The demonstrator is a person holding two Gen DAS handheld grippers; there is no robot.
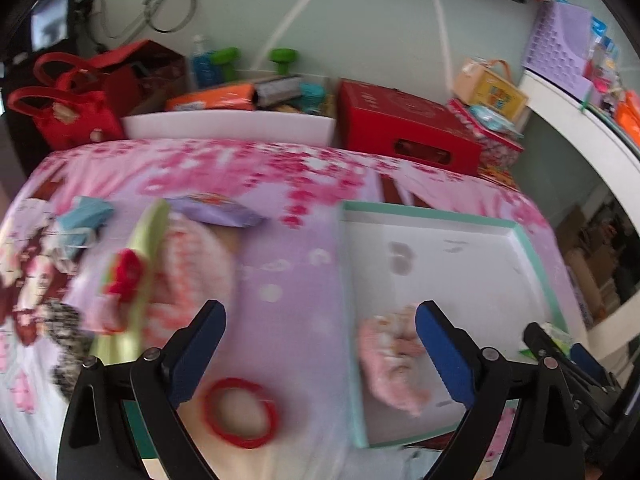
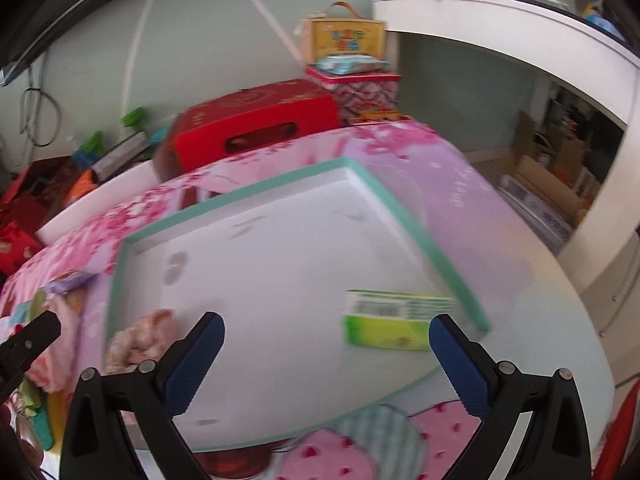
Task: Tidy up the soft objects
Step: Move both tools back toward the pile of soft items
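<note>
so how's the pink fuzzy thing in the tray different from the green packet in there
The pink fuzzy thing is crumpled, soft-looking and irregular; the green packet is flat and rectangular with a printed barcode. The pink fuzzy thing lies at the tray's near left, the green packet at its near right by the rim. Both lie loose inside the tray.

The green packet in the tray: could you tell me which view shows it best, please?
The right wrist view: the green packet lies whole in the tray, barcode visible. The left wrist view shows only a green sliver behind the other tool.
</note>
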